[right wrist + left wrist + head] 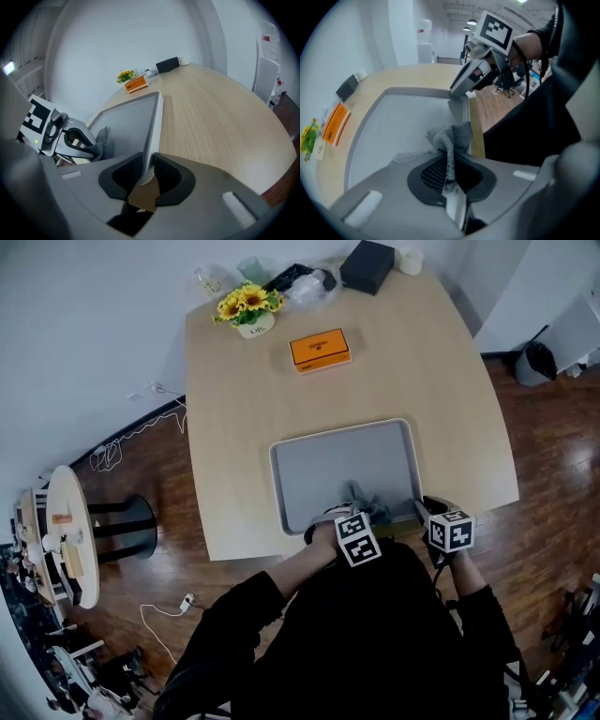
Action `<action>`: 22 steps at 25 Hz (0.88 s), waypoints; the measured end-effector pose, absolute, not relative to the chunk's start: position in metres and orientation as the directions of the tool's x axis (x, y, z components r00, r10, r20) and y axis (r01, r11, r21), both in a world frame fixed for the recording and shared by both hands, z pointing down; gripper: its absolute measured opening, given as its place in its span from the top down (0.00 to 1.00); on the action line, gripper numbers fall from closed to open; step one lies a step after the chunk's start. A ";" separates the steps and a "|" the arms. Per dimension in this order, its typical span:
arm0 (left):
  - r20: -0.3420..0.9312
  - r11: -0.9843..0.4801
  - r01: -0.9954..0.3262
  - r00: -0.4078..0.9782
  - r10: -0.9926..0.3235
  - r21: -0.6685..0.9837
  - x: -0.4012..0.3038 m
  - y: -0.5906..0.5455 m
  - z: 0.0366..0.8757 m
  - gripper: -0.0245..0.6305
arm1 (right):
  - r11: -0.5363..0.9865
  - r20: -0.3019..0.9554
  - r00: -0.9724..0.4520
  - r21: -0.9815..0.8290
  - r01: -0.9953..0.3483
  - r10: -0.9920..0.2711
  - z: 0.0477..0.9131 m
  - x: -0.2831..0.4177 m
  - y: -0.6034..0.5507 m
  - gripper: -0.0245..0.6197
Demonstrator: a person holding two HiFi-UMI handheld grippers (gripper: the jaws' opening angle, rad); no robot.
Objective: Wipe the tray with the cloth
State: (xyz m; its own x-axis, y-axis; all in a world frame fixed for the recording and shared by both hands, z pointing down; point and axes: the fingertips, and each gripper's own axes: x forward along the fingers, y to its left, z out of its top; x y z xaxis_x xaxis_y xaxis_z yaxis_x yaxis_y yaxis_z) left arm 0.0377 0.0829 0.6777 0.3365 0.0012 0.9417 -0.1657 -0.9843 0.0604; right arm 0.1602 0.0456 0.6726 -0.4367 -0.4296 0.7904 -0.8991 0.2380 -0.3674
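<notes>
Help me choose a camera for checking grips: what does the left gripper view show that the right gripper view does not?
Only the left gripper view: the cloth pinched between the left gripper's jaws, and the right gripper from outside, at the tray's rim.
Only the right gripper view: its own jaws closed on the tray's rim, close up, and the left gripper from outside with the cloth bunched at its tip.
Both: the tray, the table, the orange box and the flowers.

Office meeting room, large wooden table [403, 362], potted sunflowers [248, 304], wood floor [553, 456]
</notes>
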 end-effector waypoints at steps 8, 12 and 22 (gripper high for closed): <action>0.962 -0.984 0.175 0.274 0.023 -0.026 0.138 0.082 0.680 0.96 | 0.232 0.778 -0.451 -0.386 -0.893 -0.438 0.672 0.157 0.046 0.84; 0.941 -0.986 0.140 0.311 0.131 0.091 0.142 0.061 0.679 0.96 | 0.231 0.762 -0.482 -0.423 -0.876 -0.432 0.673 0.159 0.046 0.83; 0.918 -0.974 -0.135 0.330 -0.219 -0.184 0.124 -0.130 0.672 0.95 | 0.302 0.762 -0.517 -0.424 -0.854 -0.390 0.673 0.158 0.047 0.82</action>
State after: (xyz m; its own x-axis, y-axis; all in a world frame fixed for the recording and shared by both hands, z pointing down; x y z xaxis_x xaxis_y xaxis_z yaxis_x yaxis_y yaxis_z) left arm 0.1238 -0.1302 0.6723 0.3302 -0.2191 0.9181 -0.1351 -0.9736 -0.1838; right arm 0.1584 0.0471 0.6729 -0.5167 -0.3896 0.7624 -0.8537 0.3023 -0.4241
